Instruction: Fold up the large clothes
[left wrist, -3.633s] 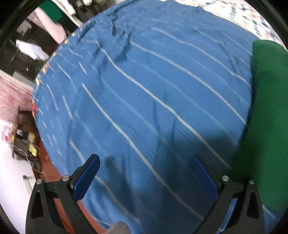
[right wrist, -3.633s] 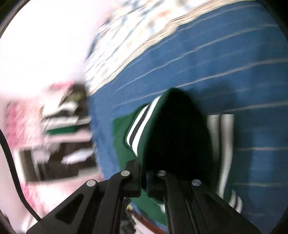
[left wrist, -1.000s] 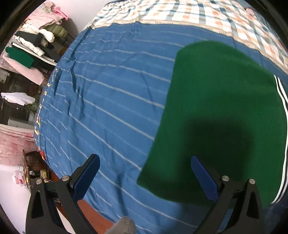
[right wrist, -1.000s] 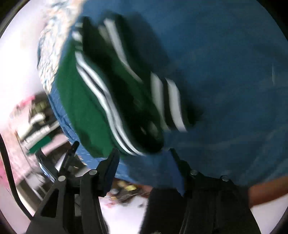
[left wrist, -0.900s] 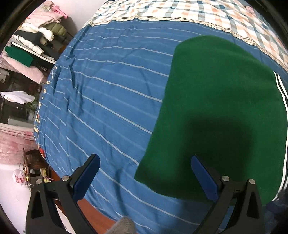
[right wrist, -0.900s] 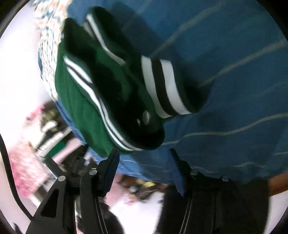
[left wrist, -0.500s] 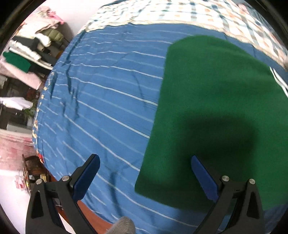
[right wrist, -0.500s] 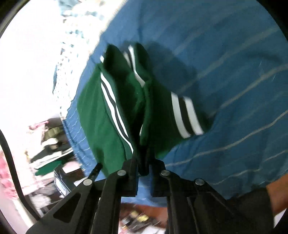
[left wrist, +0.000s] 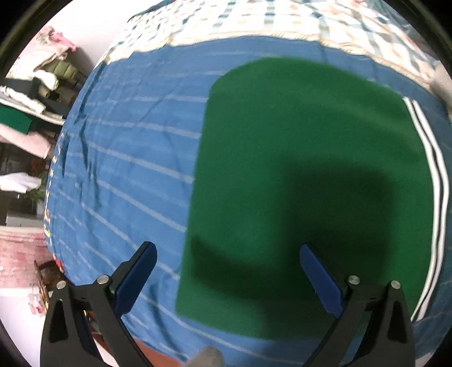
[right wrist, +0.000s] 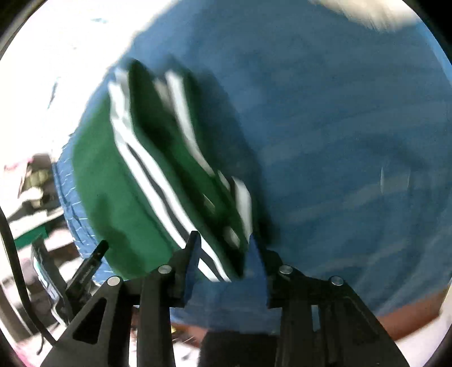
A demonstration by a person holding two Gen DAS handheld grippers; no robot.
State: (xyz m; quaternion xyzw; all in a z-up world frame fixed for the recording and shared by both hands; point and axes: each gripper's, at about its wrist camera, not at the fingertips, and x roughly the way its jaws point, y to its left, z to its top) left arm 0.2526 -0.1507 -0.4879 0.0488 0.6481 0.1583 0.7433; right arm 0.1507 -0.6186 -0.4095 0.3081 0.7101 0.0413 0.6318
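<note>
On the bed (left wrist: 118,158), a blue sheet with thin pale stripes covers most of both views, with a checked cover (left wrist: 282,25) at its far end. On the sheet lies the green garment (left wrist: 296,175) — folded into a flat, roughly rectangular panel, with white and dark stripes running down its right edge. In the right wrist view the same garment (right wrist: 113,192) shows blurred, its striped part bunched in darker folds along the right side, near the bed's near edge. To the left of the bed stand shelves stacked with folded clothes (left wrist: 25,113).

The left claw (left wrist: 226,279) hangs above the garment's near left corner with its blue pads spread wide — nothing between them, nothing held. The right claw (right wrist: 223,254) is opening; its jaws stand partly apart just at the garment's striped near end, and the cloth seen between the tips looks free of the pads, though blur makes contact hard to judge.
</note>
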